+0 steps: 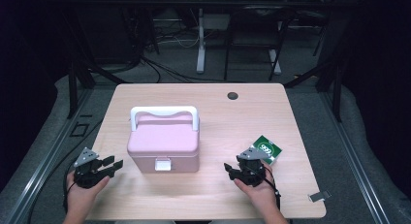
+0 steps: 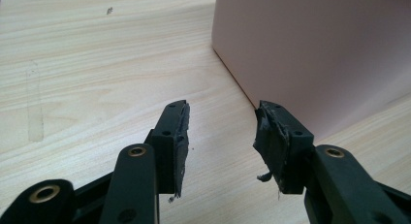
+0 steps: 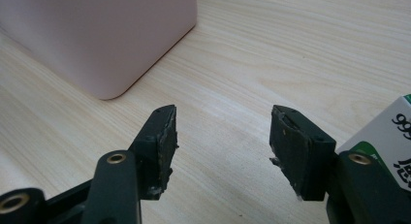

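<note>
A pink box [image 1: 164, 145] with a white handle [image 1: 165, 112] folded over the back of its lid and a white latch [image 1: 163, 164] on its near face sits near the middle of the desk [image 1: 213, 103], a little toward nine o'clock from centre. Its lid is down.

At about eight o'clock from the box, the left hand-held gripper [image 1: 115, 165] lies low over the desk in the person's left hand [image 1: 83, 187], pointing toward the box's near left corner. Its jaws are released, with bare wood between them; in the left gripper view the gripper [image 2: 220, 132] is just beside the box [image 2: 315, 54], whose pink wall rises at one o'clock, close to the right-hand jaw tip but apart from it.

At about four o'clock from the box, the right hand-held gripper [image 1: 229, 169] sits in the right hand [image 1: 259, 190], pointing toward the box's near right corner. Its jaws are also released and hold nothing. In the right gripper view the gripper [image 3: 223, 132] has the rounded corner of the box [image 3: 106, 35] at eleven o'clock, near but not touching.

A small green and white carton [image 1: 265, 149] lies on the desk just beside the right hand-held gripper, at its two o'clock; in the right gripper view the carton [image 3: 387, 132] sits right behind the right-hand jaw.

A dark round hole [image 1: 232, 95] marks the desk at twelve o'clock, toward the far edge.
</note>
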The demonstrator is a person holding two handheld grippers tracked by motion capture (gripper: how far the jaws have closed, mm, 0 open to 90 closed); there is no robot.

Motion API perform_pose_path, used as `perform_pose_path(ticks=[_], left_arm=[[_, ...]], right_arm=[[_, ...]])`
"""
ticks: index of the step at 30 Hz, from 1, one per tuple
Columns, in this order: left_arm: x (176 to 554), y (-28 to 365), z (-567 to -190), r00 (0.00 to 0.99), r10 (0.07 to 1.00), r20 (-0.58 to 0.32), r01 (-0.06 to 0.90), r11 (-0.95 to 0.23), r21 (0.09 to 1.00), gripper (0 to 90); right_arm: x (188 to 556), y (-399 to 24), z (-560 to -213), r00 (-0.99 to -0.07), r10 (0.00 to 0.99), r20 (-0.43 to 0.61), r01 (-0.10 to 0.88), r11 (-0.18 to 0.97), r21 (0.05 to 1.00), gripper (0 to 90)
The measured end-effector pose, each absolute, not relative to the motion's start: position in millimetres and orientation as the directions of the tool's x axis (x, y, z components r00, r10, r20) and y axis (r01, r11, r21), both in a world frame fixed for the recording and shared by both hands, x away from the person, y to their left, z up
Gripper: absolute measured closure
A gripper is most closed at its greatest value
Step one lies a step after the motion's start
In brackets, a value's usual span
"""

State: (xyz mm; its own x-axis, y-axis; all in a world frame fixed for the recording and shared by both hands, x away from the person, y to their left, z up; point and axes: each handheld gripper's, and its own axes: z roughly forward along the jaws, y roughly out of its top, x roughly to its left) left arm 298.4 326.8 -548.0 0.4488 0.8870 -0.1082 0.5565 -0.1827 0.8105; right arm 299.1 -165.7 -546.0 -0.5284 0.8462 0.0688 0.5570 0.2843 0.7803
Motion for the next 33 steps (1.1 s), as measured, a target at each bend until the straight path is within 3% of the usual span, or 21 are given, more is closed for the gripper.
perform_pose_path(ticks=[24, 33], left_arm=[[309, 324, -539, 0.446, 0.882, -0.151, 0.574, -0.153, 0.804, 57.6], [329, 321, -520, 0.440, 0.878, -0.192, 0.593, -0.123, 0.796, 66.3]], right_arm=[[296, -163, -545, -0.537, 0.842, 0.058, 0.555, 0.301, 0.776, 49.3], [308, -153, -524, -0.551, 0.829, 0.092, 0.558, 0.284, 0.780, 57.9]])
